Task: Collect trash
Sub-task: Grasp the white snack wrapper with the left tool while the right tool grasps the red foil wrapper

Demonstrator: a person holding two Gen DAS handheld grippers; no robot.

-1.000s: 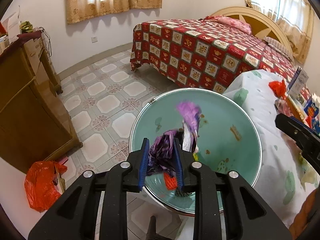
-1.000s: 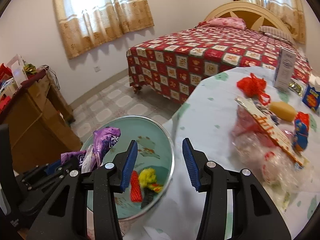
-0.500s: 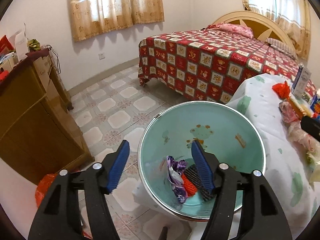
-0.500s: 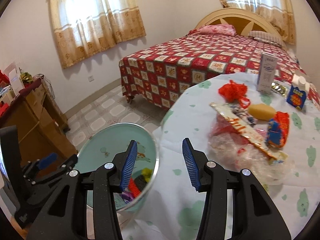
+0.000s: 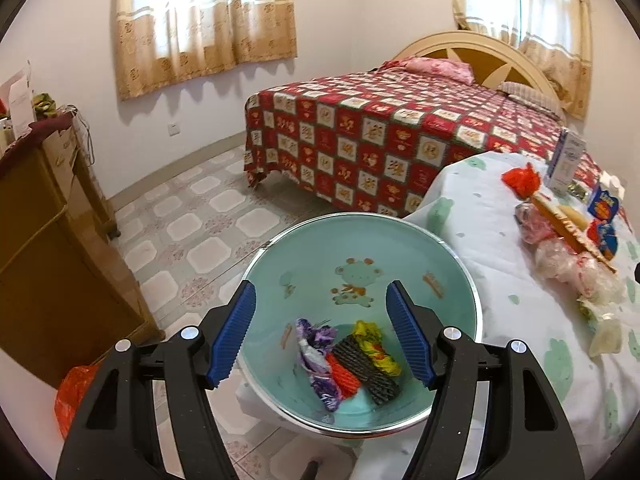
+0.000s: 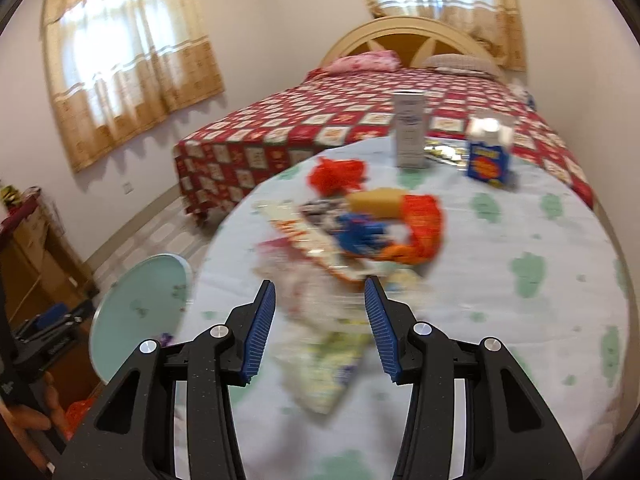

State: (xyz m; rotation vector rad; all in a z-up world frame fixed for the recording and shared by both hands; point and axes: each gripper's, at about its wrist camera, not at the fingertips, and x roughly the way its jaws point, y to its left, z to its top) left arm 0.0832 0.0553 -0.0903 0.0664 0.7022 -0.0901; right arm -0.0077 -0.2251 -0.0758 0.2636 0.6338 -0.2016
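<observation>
- While no print on any wrapper reads clearly, the purple wrapper [image 5: 316, 364] shows only blurred white lettering; blue box [image 5: 604, 207] has yellow burst w/ illegible text; white carton [image 5: 566, 160] carries small blue marks, too small to read.
- Trash in basin [image 5: 452, 264]: purple wrapper crumpled, lying at the bottom beside a red net piece [image 5: 346, 378], a black ribbed piece [image 5: 366, 368] and a yellow crumple [image 5: 376, 346], all touching.
- Basin is teal w/ cartoon bear print inside, shiny metal rim; it sits just beside the counter [image 5: 480, 216] edge, lower than its top.
- More trash still on counter: clear plastic bags [image 5: 576, 268], red net bundle [image 5: 520, 178], orange-blue wrapper [image 6: 408, 228], flat printed packet [image 6: 324, 368] near right gripper; right view is blurred.
- Left gripper [image 5: 320, 336] hangs over the basin; jaws opening, spread wide, nothing pinched.
- Right gripper [image 6: 320, 320] over the counter; jaws spread apart, nothing pressed btwn them.
- Counter cloth: white w/ green patches.
- Beyond: bed [image 5: 400, 136] w/ red check cover, tiled floor [image 5: 192, 216].
</observation>
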